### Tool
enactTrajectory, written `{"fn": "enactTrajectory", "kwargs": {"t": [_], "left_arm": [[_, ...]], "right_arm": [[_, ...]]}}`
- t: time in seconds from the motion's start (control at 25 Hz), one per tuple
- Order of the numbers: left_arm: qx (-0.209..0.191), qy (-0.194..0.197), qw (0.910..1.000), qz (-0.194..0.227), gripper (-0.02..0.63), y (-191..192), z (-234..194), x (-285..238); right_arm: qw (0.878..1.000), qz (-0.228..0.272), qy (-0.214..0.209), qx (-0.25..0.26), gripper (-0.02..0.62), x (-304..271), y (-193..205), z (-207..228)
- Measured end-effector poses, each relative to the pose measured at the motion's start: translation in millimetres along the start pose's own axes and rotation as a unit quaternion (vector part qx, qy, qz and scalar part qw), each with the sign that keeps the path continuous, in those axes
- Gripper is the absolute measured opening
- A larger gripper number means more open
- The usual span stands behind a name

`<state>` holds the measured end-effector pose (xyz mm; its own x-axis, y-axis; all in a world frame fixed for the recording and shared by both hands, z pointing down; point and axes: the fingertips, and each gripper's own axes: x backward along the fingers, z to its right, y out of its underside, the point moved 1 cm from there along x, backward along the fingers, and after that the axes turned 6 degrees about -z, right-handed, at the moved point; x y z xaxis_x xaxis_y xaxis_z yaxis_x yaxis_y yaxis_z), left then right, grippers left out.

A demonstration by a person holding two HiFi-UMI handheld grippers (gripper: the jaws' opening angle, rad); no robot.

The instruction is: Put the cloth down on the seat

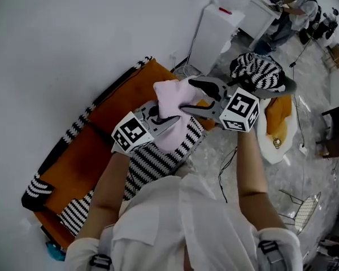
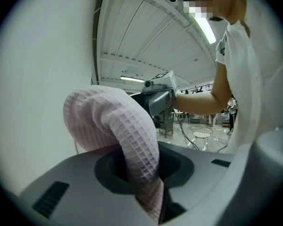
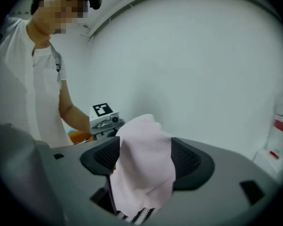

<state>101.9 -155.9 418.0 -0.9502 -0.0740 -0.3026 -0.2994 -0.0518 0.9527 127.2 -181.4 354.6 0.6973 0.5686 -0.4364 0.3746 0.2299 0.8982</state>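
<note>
A pale pink waffle cloth (image 1: 172,114) hangs in the air between my two grippers, above the orange sofa seat (image 1: 96,151). My left gripper (image 1: 164,122) is shut on the cloth: in the left gripper view the cloth (image 2: 118,126) arches up out of the narrow gap between the jaws (image 2: 144,178). My right gripper (image 1: 190,97) faces it from the right with its jaws spread wide. The cloth (image 3: 144,164) lies loosely between its two dark pads (image 3: 188,159), which do not press on it.
A black-and-white striped throw (image 1: 152,162) covers the sofa's right part. A white wall lies to the left. To the right stand a white cabinet (image 1: 217,30), a chair with a striped cloth (image 1: 260,69), an orange cushion (image 1: 278,117) and a wire chair (image 1: 302,208).
</note>
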Motion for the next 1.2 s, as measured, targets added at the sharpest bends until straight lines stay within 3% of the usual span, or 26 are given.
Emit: {"fn": "enactTrajectory", "kwargs": {"t": [0.16,0.32,0.52,0.72,0.84,0.92,1.2], "left_arm": [[0.007,0.062,0.9979,-0.014,0.107,4,-19,-24],[0.026,0.086,0.9957,-0.024,0.109,5,-47,-44],[0.024,0.091,0.9942,-0.053,0.112,9,-74,-73],[0.046,0.084,0.9927,-0.073,0.112,23,-92,-90],[0.051,0.089,0.9917,-0.078,0.112,27,-97,-98],[0.041,0.1,0.9907,-0.083,0.112,24,-94,-105],[0.01,0.153,0.9832,-0.098,0.114,5,-77,-126]], "right_arm": [[0.991,-0.077,-0.11,0.03,0.353,-18,22,31],[0.975,-0.127,-0.177,0.055,0.364,-21,31,67],[0.952,-0.195,-0.205,0.115,0.364,-39,53,105],[0.938,-0.241,-0.214,0.132,0.362,-43,73,133],[0.931,-0.246,-0.227,0.143,0.364,-38,71,145],[0.924,-0.235,-0.269,0.137,0.368,-38,66,142],[0.857,-0.273,-0.426,0.1,0.425,-41,84,114]]}}
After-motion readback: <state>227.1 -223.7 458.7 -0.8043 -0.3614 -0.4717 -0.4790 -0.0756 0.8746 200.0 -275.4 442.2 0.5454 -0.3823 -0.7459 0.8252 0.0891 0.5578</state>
